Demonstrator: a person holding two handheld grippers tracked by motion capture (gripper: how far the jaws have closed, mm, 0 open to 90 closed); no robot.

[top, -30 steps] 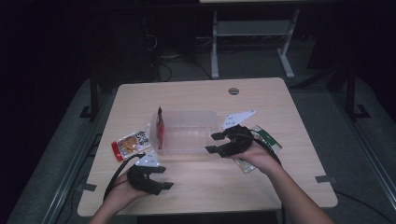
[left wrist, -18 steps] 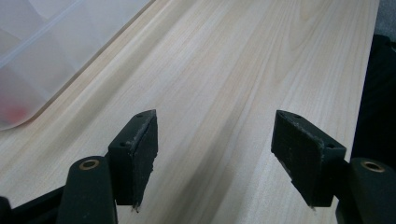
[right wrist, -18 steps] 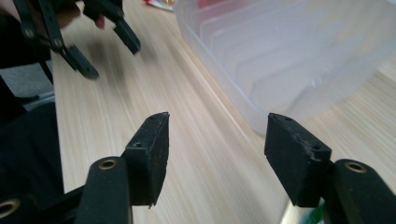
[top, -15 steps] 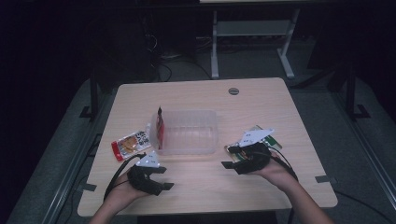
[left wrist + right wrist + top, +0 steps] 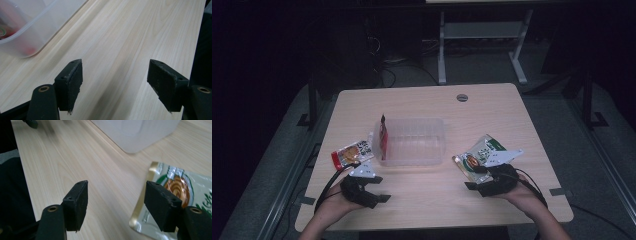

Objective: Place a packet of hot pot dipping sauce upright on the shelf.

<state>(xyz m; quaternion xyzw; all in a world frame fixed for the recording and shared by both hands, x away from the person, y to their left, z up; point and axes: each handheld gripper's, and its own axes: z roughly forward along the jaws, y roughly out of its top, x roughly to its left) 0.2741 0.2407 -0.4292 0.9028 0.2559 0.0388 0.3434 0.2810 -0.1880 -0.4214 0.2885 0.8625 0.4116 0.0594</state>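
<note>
A plastic box is placed in the middle of the table. One packet is stood inside it, another packet is laid at its left, a third packet at its right.

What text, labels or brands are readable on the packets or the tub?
None can be read.
Green-and-white packet: green print beside a brown spiral, too blurred.
Orange-and-red packet: print too small.
Red packet in the clear tub: edge-on, nothing legible.
Clear tub: no marking seen.
</note>
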